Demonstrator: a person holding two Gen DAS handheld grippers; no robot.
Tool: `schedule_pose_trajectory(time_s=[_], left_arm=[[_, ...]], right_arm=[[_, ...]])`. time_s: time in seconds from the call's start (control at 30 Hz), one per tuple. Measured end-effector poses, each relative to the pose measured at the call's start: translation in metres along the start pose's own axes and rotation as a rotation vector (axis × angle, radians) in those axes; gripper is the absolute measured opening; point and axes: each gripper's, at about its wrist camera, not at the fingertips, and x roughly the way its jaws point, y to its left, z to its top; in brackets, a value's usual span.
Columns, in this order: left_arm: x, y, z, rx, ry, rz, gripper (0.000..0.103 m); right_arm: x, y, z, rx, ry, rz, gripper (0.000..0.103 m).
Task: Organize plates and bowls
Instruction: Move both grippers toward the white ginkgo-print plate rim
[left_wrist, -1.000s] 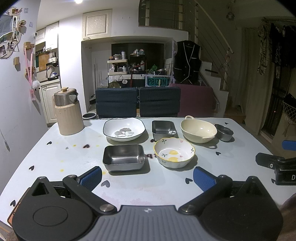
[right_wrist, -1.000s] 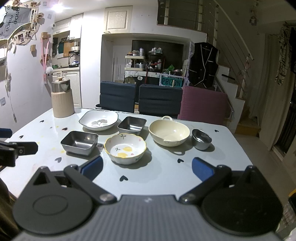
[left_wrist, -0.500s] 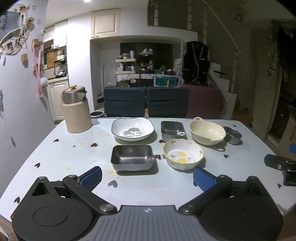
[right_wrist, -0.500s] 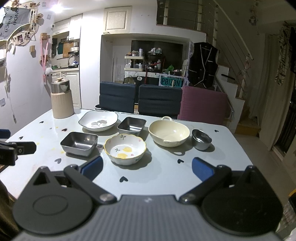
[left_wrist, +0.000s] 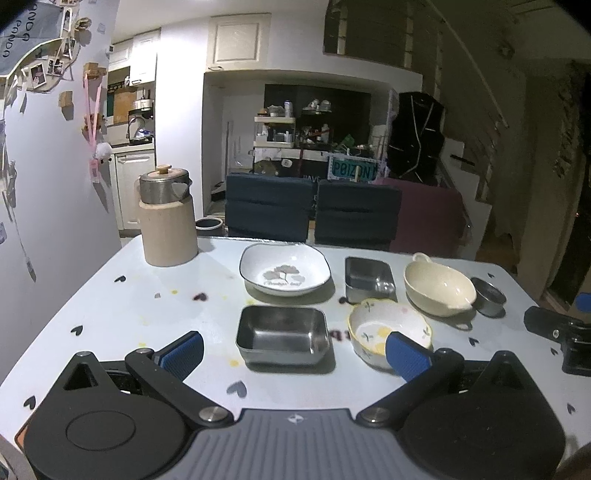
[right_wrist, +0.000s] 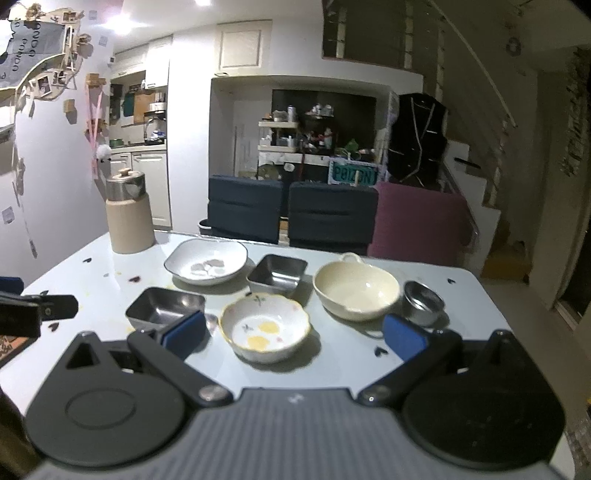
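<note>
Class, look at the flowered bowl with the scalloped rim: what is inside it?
The flowered bowl holds no food or utensil; only painted yellow patches and small sprigs show on its inner surface. In the left view, a blue pad of the left tongs covers part of its near rim.

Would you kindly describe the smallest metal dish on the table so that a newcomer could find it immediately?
Start at the white table and find the cream bowl with handles on the side farthest from the tall beige canister. The small round steel cup sits just beyond that bowl, near the table's edge. It is the only round metal dish; the other steel ones are rectangular.
</note>
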Motion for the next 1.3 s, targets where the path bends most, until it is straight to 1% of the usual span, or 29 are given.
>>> schedule_pose_trajectory(time_s=[0.3,0.43,0.53,0.7,0.8,0.83,0.93,1.07,1.13,1.2,1.3], left_arm=[[0.033,0.012,0.031,-0.019,-0.056,0.042,0.103],[0.053,0.019,0.044,-0.021,-0.073,0.063,0.103],[0.07,0.023,0.051,-0.018,-0.068,0.095,0.103],[0.104,0.031,0.064,-0.006,-0.056,0.126,0.103],[0.125,0.034,0.071,0.007,-0.049,0.142,0.103],[0.134,0.037,0.074,0.01,-0.047,0.145,0.103],[0.157,0.043,0.082,0.011,-0.036,0.153,0.103],[0.189,0.053,0.095,-0.027,-0.029,0.151,0.103],[0.205,0.056,0.101,-0.046,-0.026,0.144,0.103],[0.223,0.058,0.107,-0.051,-0.021,0.143,0.103],[0.252,0.062,0.115,-0.045,0.022,0.144,0.103]], right_arm=[[0.04,0.011,0.033,-0.019,-0.065,0.047,0.103],[0.063,0.013,0.048,-0.029,-0.075,0.08,0.103],[0.081,0.015,0.058,-0.02,-0.072,0.11,0.103],[0.114,0.017,0.072,0.009,-0.063,0.162,0.103],[0.142,0.017,0.084,0.037,-0.018,0.175,0.103],[0.153,0.018,0.089,0.06,0.002,0.177,0.103],[0.183,0.015,0.099,0.143,0.025,0.193,0.103],[0.22,0.006,0.108,0.223,0.057,0.212,0.103],[0.238,0.002,0.107,0.251,0.05,0.245,0.103],[0.256,0.002,0.11,0.276,0.081,0.251,0.103],[0.283,0.002,0.113,0.341,0.144,0.257,0.103]])
